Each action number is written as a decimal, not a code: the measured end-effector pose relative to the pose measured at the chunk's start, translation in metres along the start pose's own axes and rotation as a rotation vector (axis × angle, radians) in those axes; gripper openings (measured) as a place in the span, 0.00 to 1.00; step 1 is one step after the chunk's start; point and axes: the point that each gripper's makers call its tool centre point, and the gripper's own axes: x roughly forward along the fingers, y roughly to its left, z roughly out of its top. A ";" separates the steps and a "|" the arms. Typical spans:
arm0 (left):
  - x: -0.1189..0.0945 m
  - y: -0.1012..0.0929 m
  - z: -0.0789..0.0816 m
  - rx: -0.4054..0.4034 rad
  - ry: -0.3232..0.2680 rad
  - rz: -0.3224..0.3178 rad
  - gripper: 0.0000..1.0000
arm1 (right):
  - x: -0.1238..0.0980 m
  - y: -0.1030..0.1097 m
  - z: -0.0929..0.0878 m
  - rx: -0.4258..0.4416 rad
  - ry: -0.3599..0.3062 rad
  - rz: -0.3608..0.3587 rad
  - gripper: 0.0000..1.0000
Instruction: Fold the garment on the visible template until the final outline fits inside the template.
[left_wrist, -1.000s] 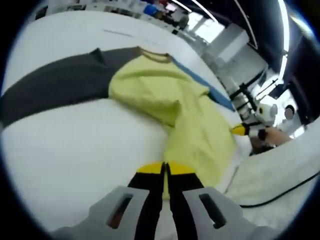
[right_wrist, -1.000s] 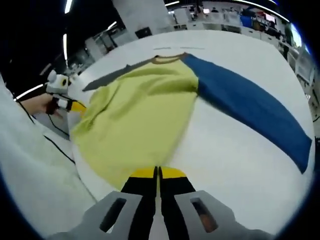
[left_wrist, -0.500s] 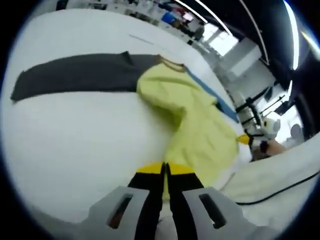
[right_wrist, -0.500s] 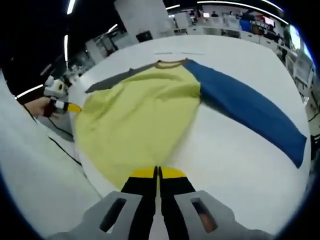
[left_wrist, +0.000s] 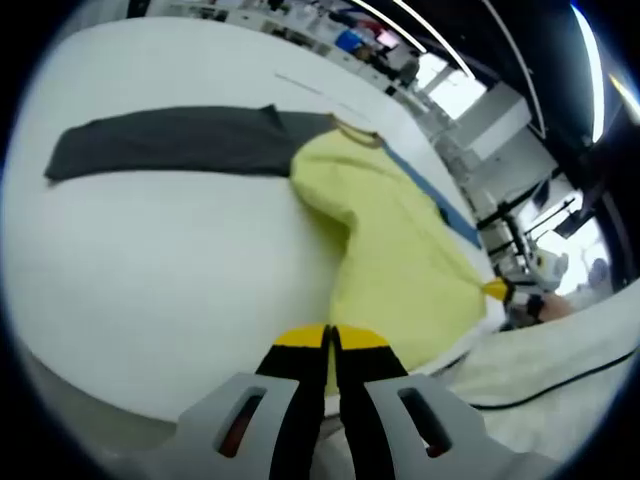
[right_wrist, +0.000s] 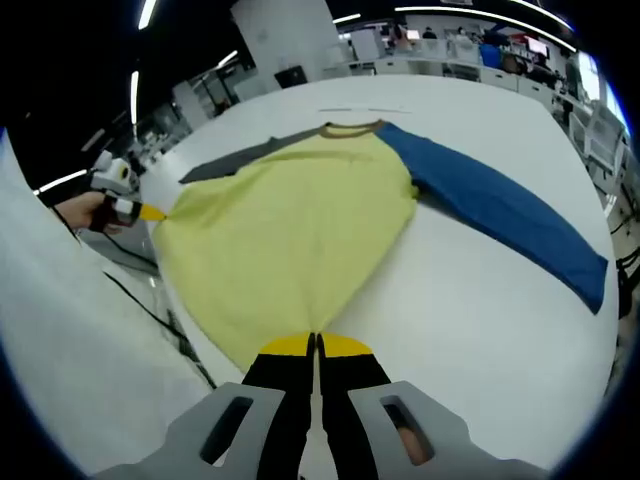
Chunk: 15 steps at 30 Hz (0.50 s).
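A shirt with a yellow body, a blue sleeve and a grey sleeve lies spread on the white table. My right gripper is shut on one corner of the yellow hem. My left gripper is shut on the other hem corner, where the yellow body runs down to it. The grey sleeve stretches left; the blue sleeve shows as a thin strip behind. The left gripper pulls the hem taut at the left of the right gripper view, the right gripper at the right of the left gripper view.
A faint thin line marks the table beyond the brown collar. The hem hangs at the table's near edge. A person's white clothing and a hand are beside it. Desks and equipment stand far behind.
The hem has been drawn taut between the two grippers, and the yellow body now lies flatter, with its bunched folds gone. Both grippers stay shut on the hem.
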 end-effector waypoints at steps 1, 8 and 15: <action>0.000 0.001 0.000 0.001 0.003 0.003 0.00 | 0.000 0.002 -0.001 0.000 0.001 0.001 0.02; 0.002 0.014 -0.003 0.009 0.034 0.039 0.00 | 0.003 0.009 -0.010 0.021 0.005 0.009 0.02; 0.000 0.012 -0.007 0.002 0.066 0.033 0.00 | 0.004 0.014 -0.016 0.038 0.011 0.012 0.02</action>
